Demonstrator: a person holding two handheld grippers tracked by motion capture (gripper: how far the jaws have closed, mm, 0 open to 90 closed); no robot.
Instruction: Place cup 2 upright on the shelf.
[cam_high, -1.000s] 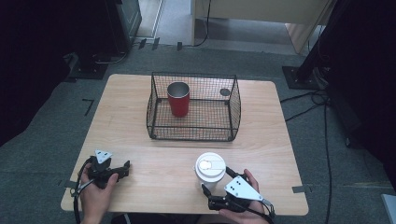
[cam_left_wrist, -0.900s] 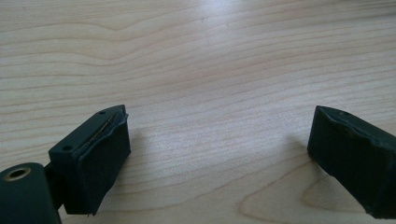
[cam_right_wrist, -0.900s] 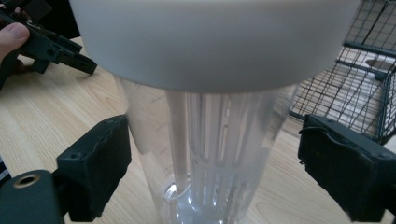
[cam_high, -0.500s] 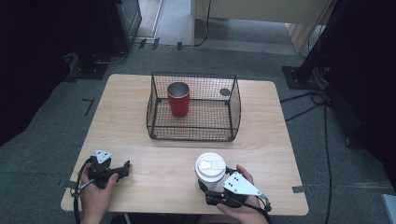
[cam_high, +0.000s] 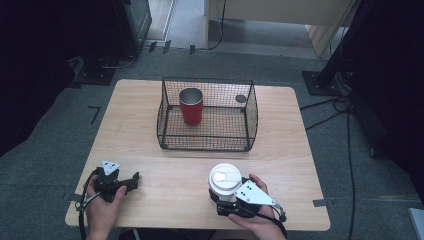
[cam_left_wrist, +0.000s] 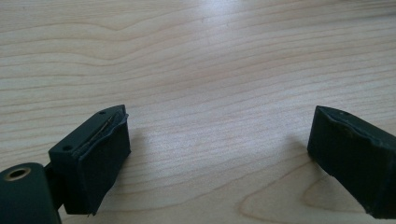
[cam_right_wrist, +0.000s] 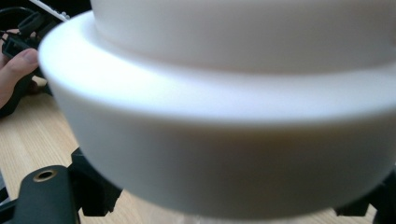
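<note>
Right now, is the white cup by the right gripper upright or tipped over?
Upright: the white cup stands on the table with its lid facing up, the right gripper closed on it.

One black wire-mesh basket (cam_high: 207, 145), one red metal tumbler (cam_high: 191, 106), one white lidded paper cup (cam_high: 224, 180), two black handheld grippers (cam_high: 120, 182) (cam_high: 220, 199), and perhaps one small dark disc (cam_high: 241, 98).

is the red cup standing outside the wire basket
No, the red cup stands upright inside the wire basket, toward its back left part.

Overhead cam faces table (cam_high: 165, 145); tong cams close-up, share tabletop.
</note>
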